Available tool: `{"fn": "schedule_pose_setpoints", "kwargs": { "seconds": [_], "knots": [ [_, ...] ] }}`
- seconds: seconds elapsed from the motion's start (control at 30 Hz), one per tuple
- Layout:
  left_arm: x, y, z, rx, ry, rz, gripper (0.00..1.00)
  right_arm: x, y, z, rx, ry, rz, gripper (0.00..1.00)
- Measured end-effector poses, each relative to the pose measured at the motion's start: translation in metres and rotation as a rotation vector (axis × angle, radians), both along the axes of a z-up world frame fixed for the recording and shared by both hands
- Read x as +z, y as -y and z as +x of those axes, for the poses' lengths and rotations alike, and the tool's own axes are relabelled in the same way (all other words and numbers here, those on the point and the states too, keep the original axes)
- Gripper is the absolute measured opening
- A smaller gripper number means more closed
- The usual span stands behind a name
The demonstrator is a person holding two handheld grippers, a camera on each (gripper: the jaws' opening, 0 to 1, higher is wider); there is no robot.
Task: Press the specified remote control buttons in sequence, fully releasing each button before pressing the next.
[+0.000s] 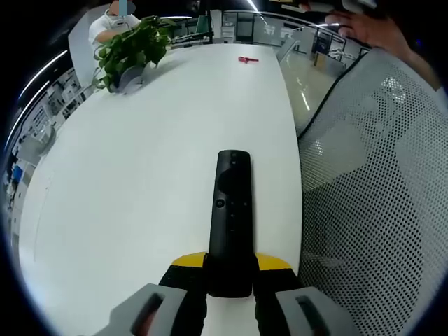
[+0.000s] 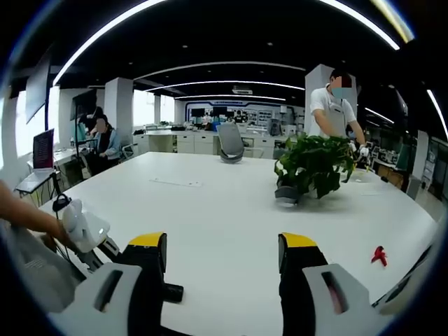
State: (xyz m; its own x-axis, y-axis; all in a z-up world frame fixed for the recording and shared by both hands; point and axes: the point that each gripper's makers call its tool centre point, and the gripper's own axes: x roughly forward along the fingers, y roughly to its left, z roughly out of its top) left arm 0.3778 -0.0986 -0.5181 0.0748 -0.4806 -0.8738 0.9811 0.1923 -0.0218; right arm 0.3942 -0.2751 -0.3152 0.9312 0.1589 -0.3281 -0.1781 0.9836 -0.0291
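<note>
Gripping the remote control [image 1: 230,224] at its near end, the left gripper [image 1: 229,290] has its jaws clenched on the slim, matte black bar, whose long axis runs straight ahead over the smooth white desk [image 1: 140,175], buttons facing up. Right gripper [image 2: 222,280] hovers apart, jaws released, yellow-tipped, empty; pressing likely falls to it

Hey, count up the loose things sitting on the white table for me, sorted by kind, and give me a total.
Remote control, black, held between the left gripper's jaws: 1
Potted plant, green leaves: 1
Small red object, too small to identify: 1
Total: 3
</note>
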Motion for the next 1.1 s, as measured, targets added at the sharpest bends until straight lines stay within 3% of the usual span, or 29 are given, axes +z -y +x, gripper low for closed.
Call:
{"fn": "schedule_pose_setpoints", "kwargs": {
  "seconds": [0.33, 0.63, 0.8, 0.87, 1.1],
  "knots": [
    [0.001, -0.006, 0.013, -0.008, -0.035, 0.032, 0.23, -0.002, 0.001, 0.000, -0.003, -0.015, 0.002, 0.64],
    [0.010, -0.019, 0.055, 0.019, -0.008, 0.041, 0.23, -0.004, 0.004, 0.000, -0.017, -0.028, 0.028, 0.63],
    [0.014, -0.022, 0.081, 0.001, 0.025, 0.074, 0.23, -0.007, 0.006, 0.000, -0.023, -0.044, 0.032, 0.62],
    [0.015, -0.024, 0.094, -0.032, 0.066, 0.106, 0.23, -0.008, 0.006, 0.001, -0.024, -0.047, 0.034, 0.62],
    [0.017, -0.019, 0.122, -0.049, 0.084, 0.129, 0.23, -0.012, 0.007, 0.001, -0.028, -0.064, 0.024, 0.62]
  ]
}}
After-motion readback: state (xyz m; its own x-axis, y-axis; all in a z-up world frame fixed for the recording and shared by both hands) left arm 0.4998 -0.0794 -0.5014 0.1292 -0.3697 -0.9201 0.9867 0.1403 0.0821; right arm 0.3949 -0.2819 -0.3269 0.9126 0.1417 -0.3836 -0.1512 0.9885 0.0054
